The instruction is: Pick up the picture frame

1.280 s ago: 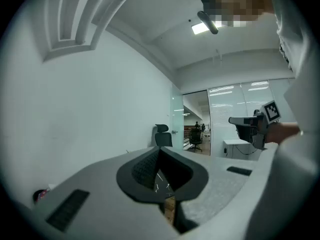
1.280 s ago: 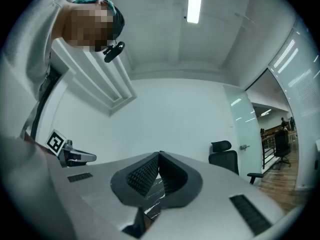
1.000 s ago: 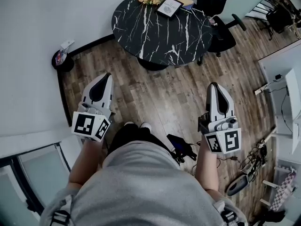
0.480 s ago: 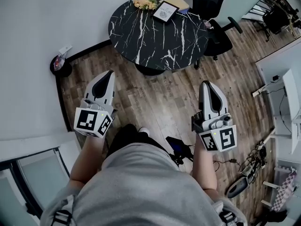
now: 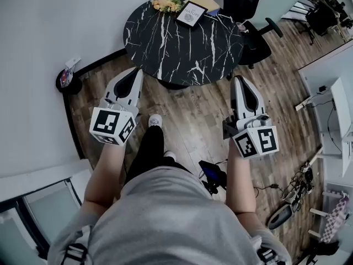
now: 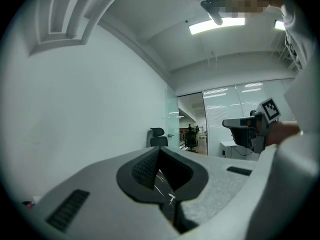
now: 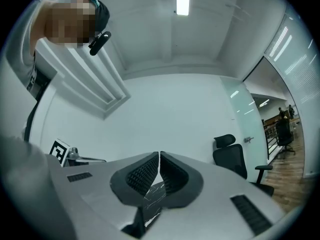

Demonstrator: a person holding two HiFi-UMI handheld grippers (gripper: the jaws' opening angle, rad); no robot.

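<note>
The picture frame (image 5: 191, 12), black-edged with a white print, stands on the far side of a round black marble table (image 5: 182, 43), next to a bunch of orange flowers (image 5: 167, 3). My left gripper (image 5: 136, 70) hangs in the air at the table's near left edge, shut and empty. My right gripper (image 5: 239, 79) hovers at the near right edge, also shut with nothing in it. Both point level toward the table and are well short of the frame. In the gripper views the left gripper's (image 6: 159, 150) and right gripper's (image 7: 159, 154) tips meet.
A black office chair (image 5: 251, 15) stands behind the table on the right. A small black stand (image 5: 66, 79) sits by the wall at left. A white desk (image 5: 336, 93) and floor cables (image 5: 298, 186) lie to the right. The person's shoe (image 5: 155, 120) steps forward.
Both grippers have moved forward toward the table, which now sits closer in the head view. The person has stepped one foot forward. Both jaws stay shut.
</note>
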